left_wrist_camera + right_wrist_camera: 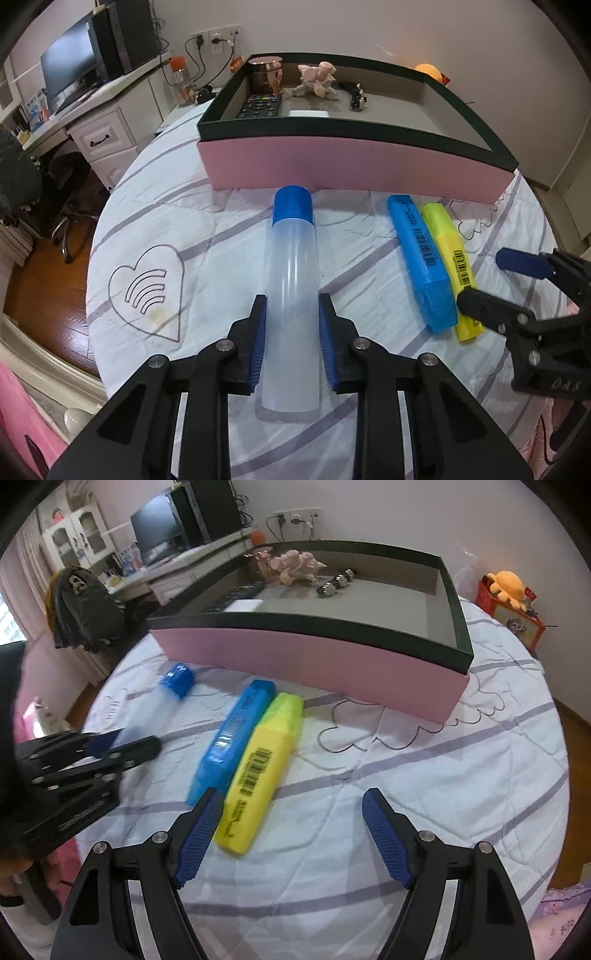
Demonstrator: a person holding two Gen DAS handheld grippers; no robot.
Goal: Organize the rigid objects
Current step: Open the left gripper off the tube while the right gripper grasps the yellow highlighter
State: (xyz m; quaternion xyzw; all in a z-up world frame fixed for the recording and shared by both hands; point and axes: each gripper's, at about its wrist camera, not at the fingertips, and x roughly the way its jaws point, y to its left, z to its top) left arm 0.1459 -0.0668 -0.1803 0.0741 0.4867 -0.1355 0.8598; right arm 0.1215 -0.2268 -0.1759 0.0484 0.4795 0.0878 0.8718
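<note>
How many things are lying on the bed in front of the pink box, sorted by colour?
Blue: 1, the blue highlighter
Yellow: 1, the yellow highlighter
Clear with a blue cap: 1, the tube, held in the left gripper
Total: 3

Desk: monitor (70,62) beside speaker (118,37).
Wall: socket strip (214,38), cables plugged.
Floor: wood (40,280).

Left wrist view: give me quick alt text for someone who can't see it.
The left gripper is shut on a clear blue-capped bottle lying on the bedsheet, its cap toward a pink box. Blue and yellow highlighters lie alongside.
</note>
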